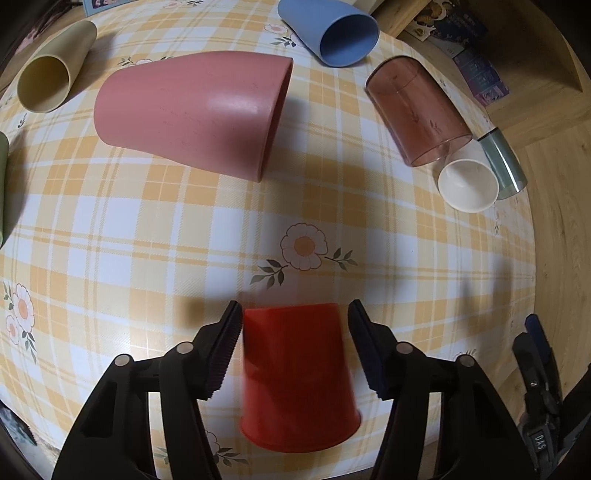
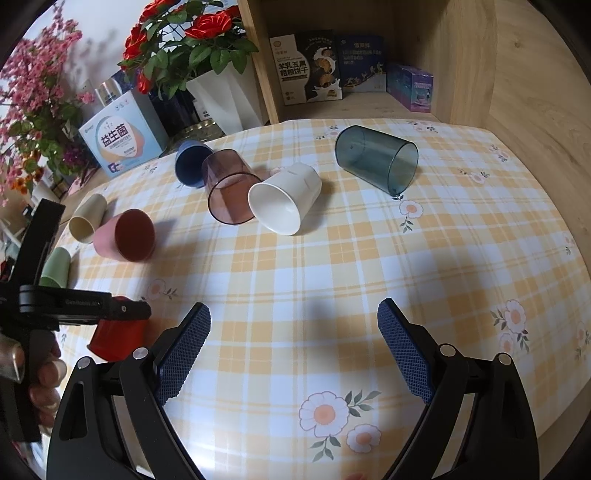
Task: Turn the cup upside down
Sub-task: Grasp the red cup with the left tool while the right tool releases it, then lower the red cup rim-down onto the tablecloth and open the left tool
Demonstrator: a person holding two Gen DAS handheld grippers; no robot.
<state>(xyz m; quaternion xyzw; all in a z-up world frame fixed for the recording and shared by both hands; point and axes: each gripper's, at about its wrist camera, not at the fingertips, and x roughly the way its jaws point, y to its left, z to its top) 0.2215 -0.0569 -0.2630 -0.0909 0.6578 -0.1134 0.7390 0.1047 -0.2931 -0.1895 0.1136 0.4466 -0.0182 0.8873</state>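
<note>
A red cup (image 1: pixel 299 376) stands upside down on the checked tablecloth (image 1: pixel 221 229), wide rim down near the front edge. My left gripper (image 1: pixel 293 321) is open around it; a gap shows beside each finger. The right wrist view shows the same red cup (image 2: pixel 116 339) under the left gripper at the far left. My right gripper (image 2: pixel 293 325) is open and empty above bare cloth.
Several cups lie on their sides: pink (image 1: pixel 192 110), blue (image 1: pixel 332 33), beige (image 1: pixel 51 70), clear brown (image 1: pixel 417 110), white (image 1: pixel 467 181), teal clear (image 2: pixel 376 162), green (image 2: pixel 55 267). Boxes, flowers and a wooden shelf (image 2: pixel 369 103) stand behind the table.
</note>
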